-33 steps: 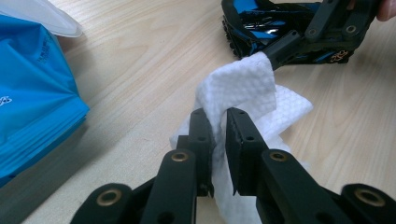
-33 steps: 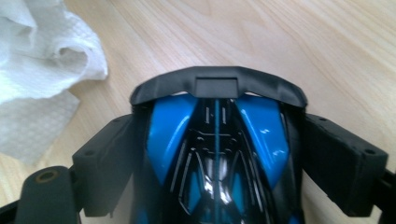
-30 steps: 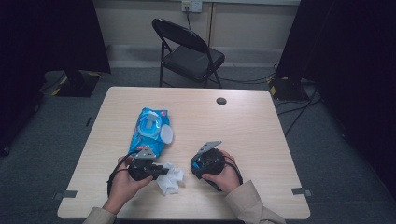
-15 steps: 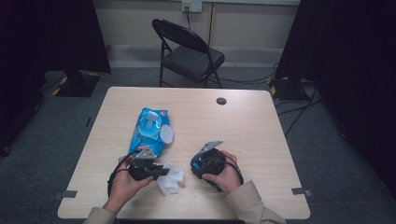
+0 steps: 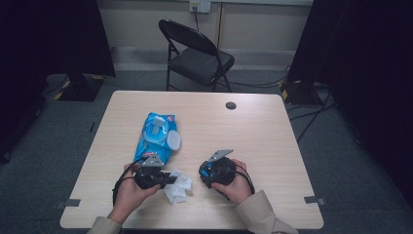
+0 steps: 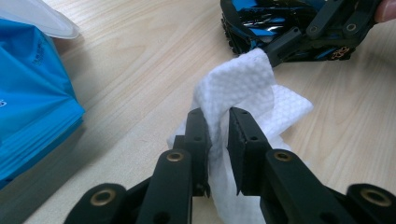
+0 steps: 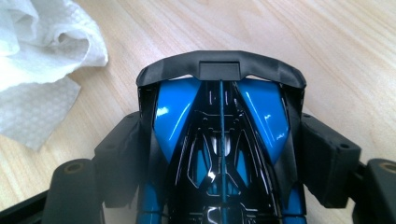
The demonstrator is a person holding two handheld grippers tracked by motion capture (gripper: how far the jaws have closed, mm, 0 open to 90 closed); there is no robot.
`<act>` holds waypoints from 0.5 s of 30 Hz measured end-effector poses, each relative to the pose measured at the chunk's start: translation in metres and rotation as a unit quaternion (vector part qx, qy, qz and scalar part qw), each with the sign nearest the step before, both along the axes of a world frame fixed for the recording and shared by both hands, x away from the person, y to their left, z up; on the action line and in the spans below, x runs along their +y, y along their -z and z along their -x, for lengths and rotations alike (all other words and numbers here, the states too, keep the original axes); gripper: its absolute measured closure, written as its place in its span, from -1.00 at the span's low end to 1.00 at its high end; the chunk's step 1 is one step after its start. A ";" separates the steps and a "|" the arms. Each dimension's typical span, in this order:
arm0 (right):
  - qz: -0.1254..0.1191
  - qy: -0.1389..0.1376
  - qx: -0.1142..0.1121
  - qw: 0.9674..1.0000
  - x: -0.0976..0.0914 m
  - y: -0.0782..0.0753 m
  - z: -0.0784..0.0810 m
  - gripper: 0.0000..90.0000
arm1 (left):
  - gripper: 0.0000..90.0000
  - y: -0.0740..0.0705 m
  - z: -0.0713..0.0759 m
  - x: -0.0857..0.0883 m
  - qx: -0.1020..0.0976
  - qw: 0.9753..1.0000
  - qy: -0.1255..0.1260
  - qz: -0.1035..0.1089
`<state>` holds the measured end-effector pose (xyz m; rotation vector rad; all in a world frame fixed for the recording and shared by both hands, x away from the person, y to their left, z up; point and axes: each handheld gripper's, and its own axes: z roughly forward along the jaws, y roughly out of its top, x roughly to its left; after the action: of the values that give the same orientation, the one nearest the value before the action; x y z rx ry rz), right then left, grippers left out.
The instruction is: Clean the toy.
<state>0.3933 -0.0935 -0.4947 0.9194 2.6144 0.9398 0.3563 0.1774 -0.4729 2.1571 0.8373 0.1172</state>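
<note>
My left gripper [image 5: 169, 179] [image 6: 217, 122] is shut on a white wipe [image 6: 243, 84] [image 5: 179, 188], which stands up between its jaws. The wipe's upper corner touches the edge of a blue and black toy car [image 6: 275, 23]. The rest of the wipe lies crumpled on the table [image 7: 42, 46]. My right gripper [image 5: 214, 171] [image 7: 224, 154] is shut on the toy car [image 7: 219, 135] [image 5: 210, 170], one jaw on each side. These jaws have just been closing a little on the car. Both hands hold still near the table's front edge.
A blue pack of wipes [image 5: 156, 136] [image 6: 32, 102] with its white flap [image 5: 173, 141] open lies just beyond my left gripper. The wooden table [image 5: 253, 131] has a black cable hole [image 5: 231, 105] at the back. A folding chair [image 5: 199, 58] stands behind it.
</note>
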 end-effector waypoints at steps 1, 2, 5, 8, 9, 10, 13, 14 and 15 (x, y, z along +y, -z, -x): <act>-0.002 0.001 -0.001 1.000 0.000 0.000 0.001 -0.43 | 0.73 0.000 0.000 0.000 0.000 1.000 0.000 0.000; -0.002 -0.001 -0.001 1.000 -0.001 0.000 0.000 -0.43 | 0.73 0.000 0.000 0.000 0.000 1.000 0.000 -0.001; -0.004 0.000 -0.002 1.000 -0.001 0.000 0.001 -0.43 | 0.72 0.000 0.000 -0.001 -0.002 1.000 0.002 -0.001; -0.006 -0.001 -0.003 1.000 -0.001 0.001 0.001 -0.43 | 0.69 0.001 0.000 -0.001 -0.002 1.000 0.002 -0.002; -0.006 -0.001 -0.003 1.000 -0.001 0.001 0.001 -0.43 | 0.69 0.002 0.000 -0.001 -0.003 1.000 0.002 -0.003; -0.006 0.000 -0.003 1.000 -0.001 0.001 0.001 -0.43 | 0.69 0.002 0.000 -0.001 -0.002 1.000 0.002 -0.003; -0.012 0.003 -0.001 1.000 -0.002 0.001 0.000 -0.43 | 0.66 0.002 -0.001 -0.001 -0.002 1.000 0.002 -0.003; -0.018 0.007 0.002 1.000 -0.003 0.001 0.000 -0.43 | 0.65 0.002 -0.002 -0.001 -0.005 1.000 0.002 -0.004; -0.022 0.006 0.005 1.000 -0.003 0.001 -0.001 -0.43 | 0.63 0.002 -0.002 -0.001 -0.006 1.000 0.002 -0.005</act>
<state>0.3941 -0.0968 -0.4956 0.9503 2.6034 0.9962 0.3581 0.1763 -0.4748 2.1659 0.8263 0.1331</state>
